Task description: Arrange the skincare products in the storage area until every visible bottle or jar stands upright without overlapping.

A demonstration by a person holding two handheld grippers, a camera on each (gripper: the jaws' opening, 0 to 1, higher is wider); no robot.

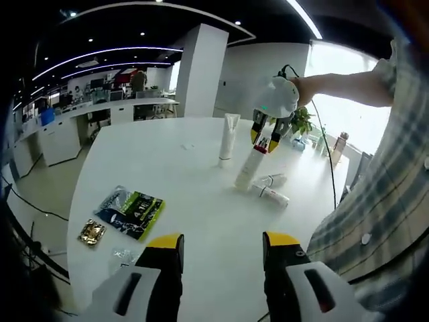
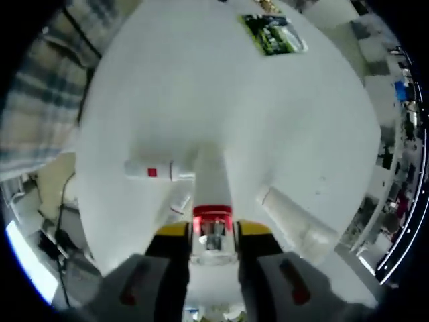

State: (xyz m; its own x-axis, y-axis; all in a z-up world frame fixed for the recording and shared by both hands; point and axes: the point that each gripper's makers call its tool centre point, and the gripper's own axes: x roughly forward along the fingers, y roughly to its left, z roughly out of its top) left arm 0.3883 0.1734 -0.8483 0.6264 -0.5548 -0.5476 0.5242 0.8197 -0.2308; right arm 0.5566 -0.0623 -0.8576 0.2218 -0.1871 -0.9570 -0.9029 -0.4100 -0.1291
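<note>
So from my seat the sketchiest bit is the tilt. In the left gripper view, going left to right: a green-and-black packet (image 1: 131,212) lies at about 9 o'clock on the white table (image 1: 201,174) with a small gold sachet (image 1: 92,232) just beside it, and my left gripper (image 1: 222,258) hangs at 6 o'clock with jaws spread wide and nothing between them. Past centre, a white tube (image 1: 229,139) stands upright, then the right gripper (image 1: 270,137) at roughly 1 o'clock is clamped on the top end of a tall white bottle (image 1: 248,168), which leans with its base on the table. Just beside that base a smaller white bottle (image 1: 273,195) lies on its side. My worry is that if I let go while the tall one leans, it'll topple, probably onto the lying bottle or into the tube. In the right gripper view the red-banded cap end (image 2: 212,221) sits pinched between the jaws at 6 o'clock, the lying bottle with a red label (image 2: 153,170) is at 9 o'clock touching or nearly touching the held one, and the tube (image 2: 295,218) is at 4 o'clock. Hard to tell: whether the base sits flat, what's behind it near the lying bottle, and any label text. A plaid sleeve (image 1: 375,201) cuts off the table's right edge.
</note>
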